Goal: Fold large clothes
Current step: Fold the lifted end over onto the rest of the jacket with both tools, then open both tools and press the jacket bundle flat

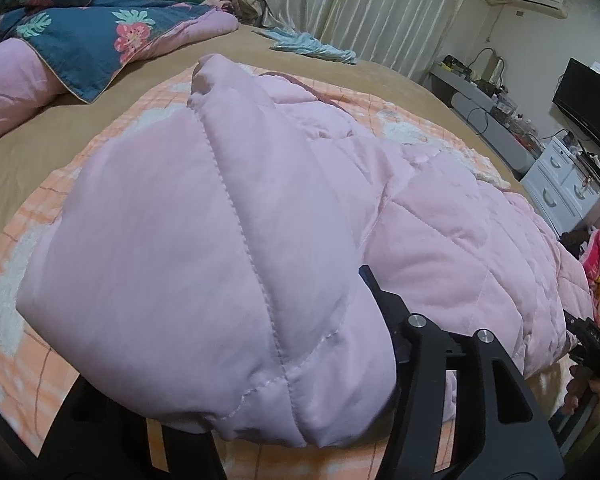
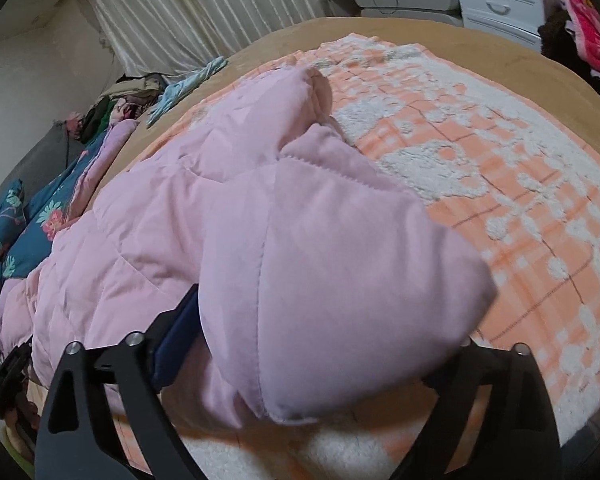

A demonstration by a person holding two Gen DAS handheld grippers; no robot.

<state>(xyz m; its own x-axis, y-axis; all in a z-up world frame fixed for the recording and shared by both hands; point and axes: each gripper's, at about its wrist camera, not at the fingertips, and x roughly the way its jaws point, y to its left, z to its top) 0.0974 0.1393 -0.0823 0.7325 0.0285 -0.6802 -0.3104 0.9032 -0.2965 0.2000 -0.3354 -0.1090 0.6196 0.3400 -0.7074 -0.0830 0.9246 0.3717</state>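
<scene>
A large pale pink quilted coat (image 1: 260, 216) lies across an orange-and-white checked blanket (image 1: 16, 308) on the bed. My left gripper (image 1: 236, 344) is shut on a puffy part of the coat, which bulges up between the jaws and hides the left finger; the right finger (image 1: 384, 304) shows beside it. In the right wrist view the coat (image 2: 160, 216) stretches away to the left. My right gripper (image 2: 320, 340) is shut on another padded part (image 2: 340, 272) of it, lifted just above the blanket (image 2: 520, 200). The right gripper also shows at the left view's right edge (image 1: 592, 344).
A tan bedsheet (image 1: 40, 148) covers the bed. A blue floral duvet (image 1: 88, 36) lies at the head end, with a light blue garment (image 1: 312, 46) and piled clothes by the curtains. White drawers (image 1: 560, 188), a TV (image 1: 588, 108) and a cluttered shelf stand past the bed's far edge.
</scene>
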